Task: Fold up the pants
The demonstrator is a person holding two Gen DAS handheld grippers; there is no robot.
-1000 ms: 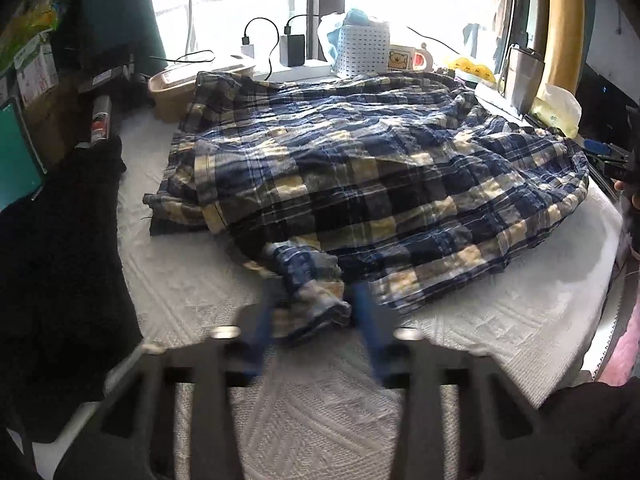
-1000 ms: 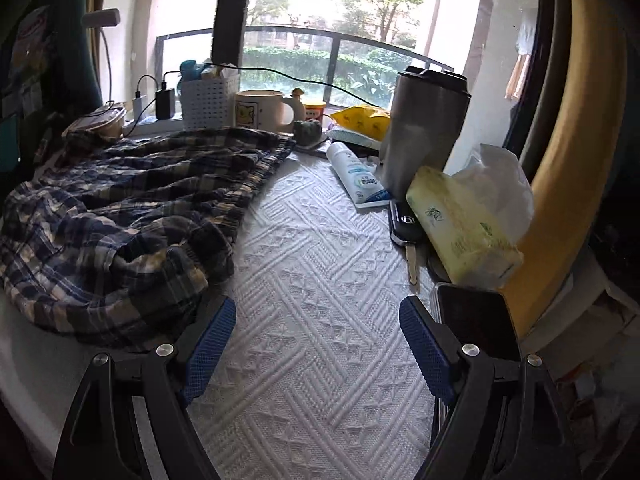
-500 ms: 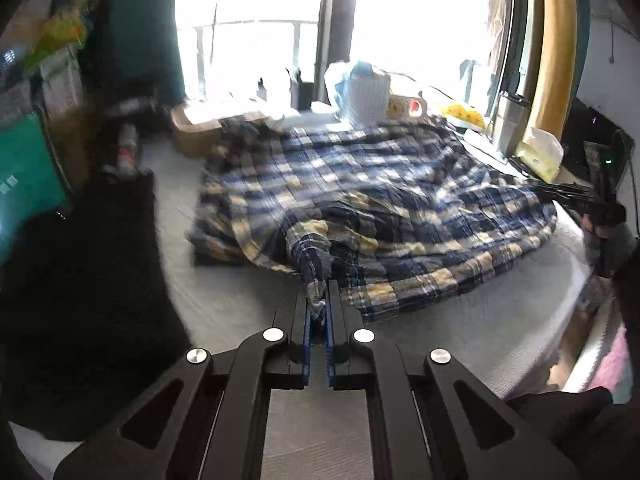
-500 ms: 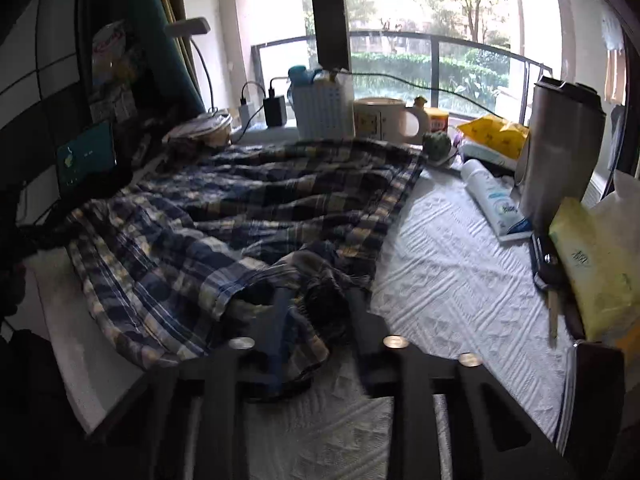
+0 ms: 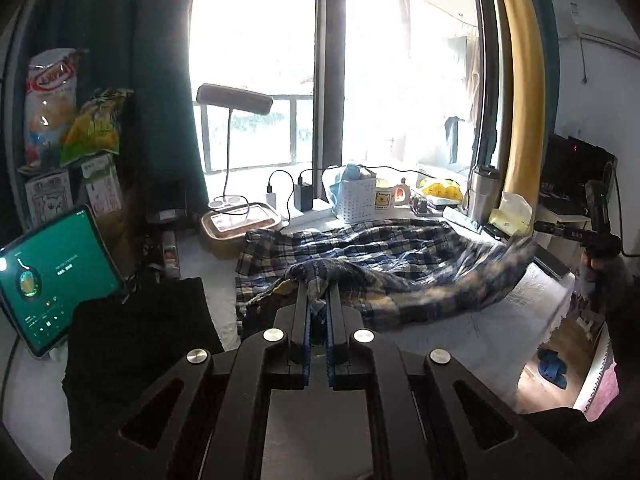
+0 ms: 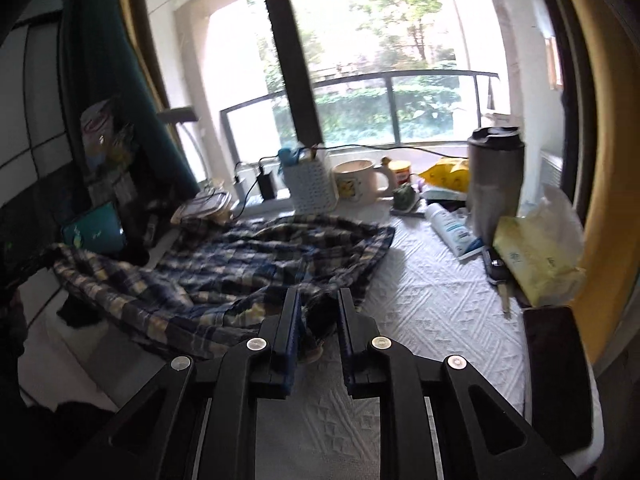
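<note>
my left hand-held gripper (image 5: 318,300) was clamped tight on a bunched edge of the plaid pants (image 5: 384,264), with its blue-padded fingers (image 5: 306,320) nearly touching and cloth pinched between them. my right hand-held gripper (image 6: 318,308) had its fingers a little apart with a dark fold of the pants (image 6: 256,264) caught in the gap; the cloth filled the space, so i took it as gripping. in the left wrist view i could see the right hand-held gripper (image 5: 576,234) off at the far right edge, with the blurred end of the pants lifted up toward it. the rest of the pants lay spread and rumpled across the white quilted tabletop (image 6: 432,320), reaching back toward the window sill.

along the sill stood a white perforated basket (image 6: 312,188) and a cream mug (image 6: 358,180) beside it. a steel tumbler (image 6: 496,180) stood to the right, with a white tube (image 6: 448,228) lying near its base and a yellow tissue pack (image 6: 536,256) just in front. at the left of my left view, a tablet (image 5: 56,276) with a green screen leaned upright, and a black cloth (image 5: 136,340) lay beside it near the pants. a desk lamp (image 5: 234,100) rose over a tan lidded box (image 5: 240,224).
</note>
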